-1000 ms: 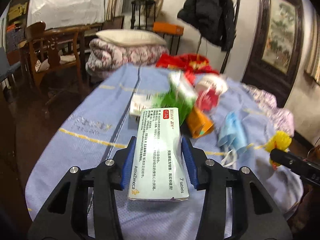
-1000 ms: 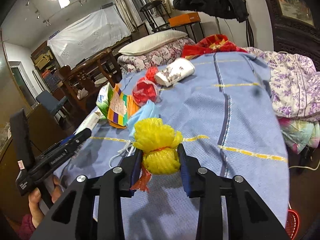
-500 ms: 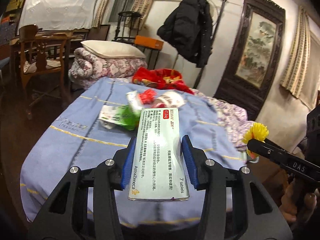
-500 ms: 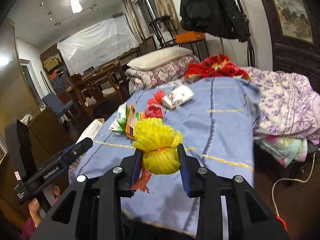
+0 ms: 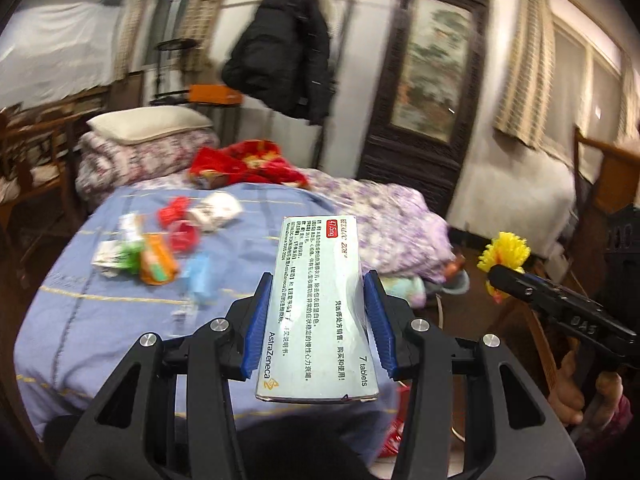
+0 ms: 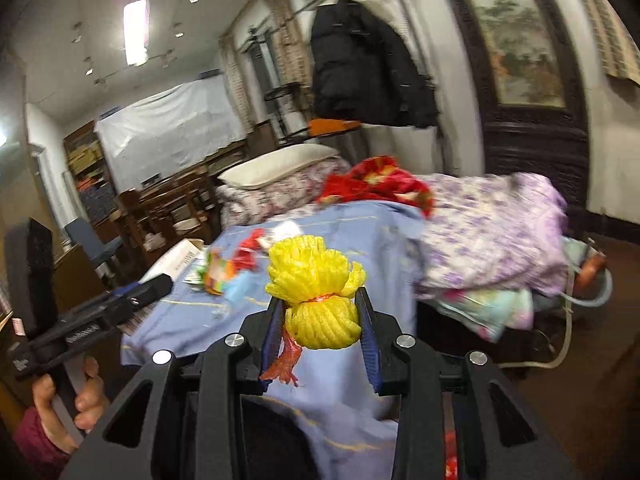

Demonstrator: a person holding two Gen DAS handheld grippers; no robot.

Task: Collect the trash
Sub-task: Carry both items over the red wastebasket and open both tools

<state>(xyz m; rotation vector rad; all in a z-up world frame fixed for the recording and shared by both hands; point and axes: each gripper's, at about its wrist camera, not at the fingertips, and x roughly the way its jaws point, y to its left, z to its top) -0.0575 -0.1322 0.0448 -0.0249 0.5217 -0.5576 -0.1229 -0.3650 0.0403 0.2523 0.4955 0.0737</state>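
We note the bed under a blue woven cover with thin yellow stripes (image 5: 100, 312), largest thing in both views, with a lilac floral quilt (image 5: 384, 224) heaped along its far side and a red patterned blanket (image 5: 248, 164) at its head. A black padded coat (image 5: 280, 56) hangs on the wall behind. On the blue cover we see a loose cluster of trash: a white crumpled paper cup (image 5: 216, 210), red plastic scraps (image 5: 182, 236), an orange snack wrapper (image 5: 158, 264), a green-and-white packet (image 5: 116, 258), a pale blue face mask (image 5: 200, 276); all blurred. Our left gripper (image 5: 318, 320) pinches a pale grey flat cardboard medicine box (image 5: 318, 304) by its long edges, blue pads pressed on both sides, box held above the bed's near corner. Our right gripper (image 6: 320, 316) is clamped on a yellow foam fruit net tied with a red plastic strip (image 6: 316, 292), held off the near edge of the bed. A hand (image 6: 76, 396) grips the left tool's handle
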